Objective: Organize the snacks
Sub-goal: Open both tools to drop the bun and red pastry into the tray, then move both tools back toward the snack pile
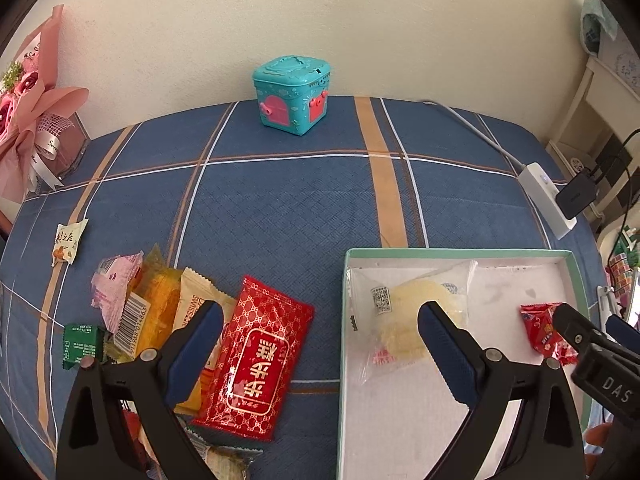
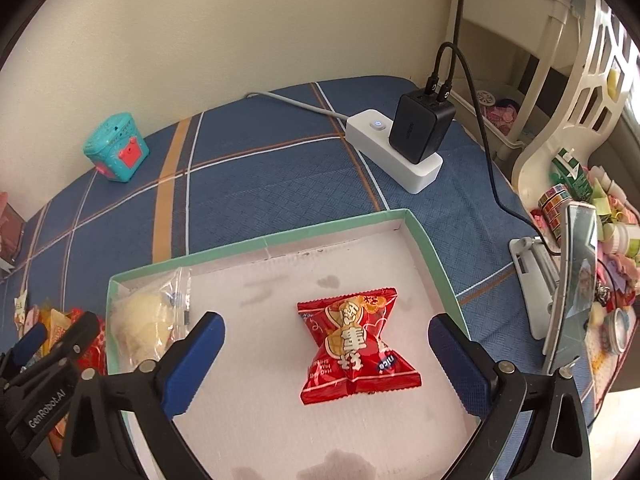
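Tablecloth (image 1: 280, 208) in blue plaid covers the whole work surface, which gives the loose wrappers a flat bed to lie on. On its right side sits a shallow box (image 2: 424, 240) with a green rim and white floor, evidently the collecting place for the snacks. Two are already inside: a clear bag with a pale pastry (image 1: 416, 312) against the left wall, and a small red packet (image 2: 352, 344) lying flat near the middle, touching no wall. The right gripper (image 2: 326, 344) hangs over that red packet with its jaws spread wide on either side and neither pad touching it, so the packet rests on the box floor by itself, not held.

Left of the box, on the cloth, the unsorted pile waits: a large red pouch (image 1: 256, 356) leaning over a tan wrapper, an orange one, a pink one and a small green packet (image 1: 78, 346). The left gripper (image 1: 320, 332) hovers between pile and box, jaws wide and holding nothing; the red pouch lies nearest, a likely next pick. A lone small sweet (image 1: 69, 242) lies well apart at the far left.
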Demonstrator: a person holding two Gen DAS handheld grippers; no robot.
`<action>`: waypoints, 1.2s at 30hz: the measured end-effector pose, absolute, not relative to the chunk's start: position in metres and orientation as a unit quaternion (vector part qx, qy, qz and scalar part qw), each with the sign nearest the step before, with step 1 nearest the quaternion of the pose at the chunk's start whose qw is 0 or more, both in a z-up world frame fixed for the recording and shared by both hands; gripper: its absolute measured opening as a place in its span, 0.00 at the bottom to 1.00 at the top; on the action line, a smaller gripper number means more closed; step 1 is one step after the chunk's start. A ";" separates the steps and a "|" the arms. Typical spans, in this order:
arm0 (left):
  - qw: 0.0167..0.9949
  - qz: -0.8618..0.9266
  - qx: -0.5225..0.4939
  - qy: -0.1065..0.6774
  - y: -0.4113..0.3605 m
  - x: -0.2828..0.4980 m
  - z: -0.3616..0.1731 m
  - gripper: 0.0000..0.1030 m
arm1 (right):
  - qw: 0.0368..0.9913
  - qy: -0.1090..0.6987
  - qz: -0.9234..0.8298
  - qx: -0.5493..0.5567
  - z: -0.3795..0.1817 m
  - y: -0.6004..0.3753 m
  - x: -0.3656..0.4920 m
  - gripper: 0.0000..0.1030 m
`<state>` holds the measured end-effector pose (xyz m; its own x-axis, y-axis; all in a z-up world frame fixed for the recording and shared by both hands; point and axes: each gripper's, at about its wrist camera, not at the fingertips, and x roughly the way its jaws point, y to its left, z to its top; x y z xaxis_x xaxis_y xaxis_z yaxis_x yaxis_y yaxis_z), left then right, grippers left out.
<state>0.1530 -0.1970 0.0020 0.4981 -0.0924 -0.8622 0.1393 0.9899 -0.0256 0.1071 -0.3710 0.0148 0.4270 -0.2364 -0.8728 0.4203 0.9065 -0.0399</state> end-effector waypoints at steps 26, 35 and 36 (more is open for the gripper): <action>0.862 -0.046 -0.002 0.505 -0.111 0.119 0.031 0.95 | 0.838 0.503 -0.135 0.164 0.033 -0.316 0.084 1.00; 0.863 -0.006 0.022 0.505 -0.069 0.104 0.042 0.95 | 0.845 0.504 -0.110 0.139 0.033 -0.272 0.077 1.00; 0.863 -0.002 0.021 0.505 -0.063 0.102 0.043 0.95 | 0.847 0.503 -0.107 0.134 0.033 -0.266 0.077 1.00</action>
